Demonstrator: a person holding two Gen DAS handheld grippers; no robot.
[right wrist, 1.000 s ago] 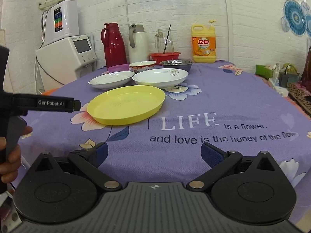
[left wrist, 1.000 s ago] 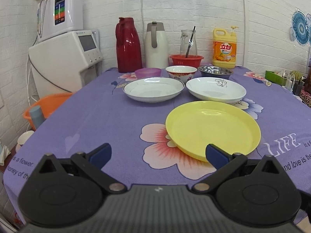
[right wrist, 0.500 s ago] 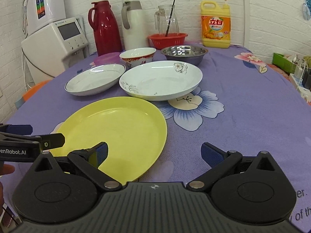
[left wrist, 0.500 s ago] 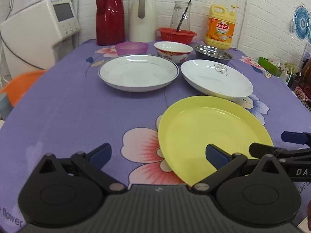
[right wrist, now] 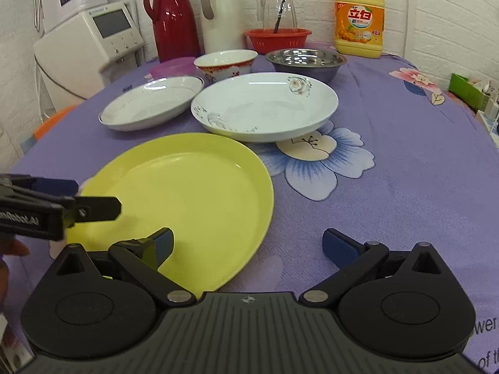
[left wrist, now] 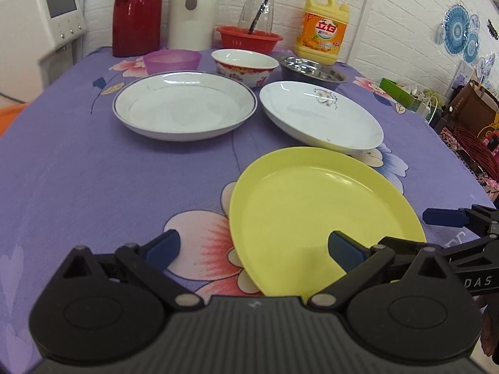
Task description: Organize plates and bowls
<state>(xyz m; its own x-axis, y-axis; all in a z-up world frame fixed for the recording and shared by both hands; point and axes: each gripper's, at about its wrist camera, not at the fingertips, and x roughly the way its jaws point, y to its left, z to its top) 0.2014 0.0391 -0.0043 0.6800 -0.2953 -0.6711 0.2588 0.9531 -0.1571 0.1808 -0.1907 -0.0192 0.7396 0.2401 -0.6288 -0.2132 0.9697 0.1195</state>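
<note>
A yellow plate (left wrist: pixel 315 212) (right wrist: pixel 187 199) lies nearest on the purple floral tablecloth. Behind it sit two white plates: a blue-rimmed one (left wrist: pixel 184 106) (right wrist: pixel 149 103) at left and a flower-printed one (left wrist: pixel 318 115) (right wrist: pixel 265 106) at right. Further back are a pink bowl (left wrist: pixel 171 60), a red-patterned bowl (left wrist: pixel 244 65) (right wrist: pixel 224 64) and a steel bowl (left wrist: pixel 312 70) (right wrist: pixel 305 62). My left gripper (left wrist: pixel 254 247) is open, straddling the yellow plate's near left rim. My right gripper (right wrist: pixel 248 244) is open over that plate's near right rim.
Along the wall stand a red thermos (left wrist: pixel 137 9), a white thermos (left wrist: pixel 193 6), a red basket (left wrist: pixel 249 37) holding a glass jug, and a yellow detergent bottle (left wrist: pixel 324 31). A white appliance (left wrist: pixel 40 21) stands at left. Boxes and bags (left wrist: pixel 467 115) crowd the right edge.
Both grippers have moved forward and lower toward the yellow plate, drawing closer together. Each has stayed open. No dish has moved.
</note>
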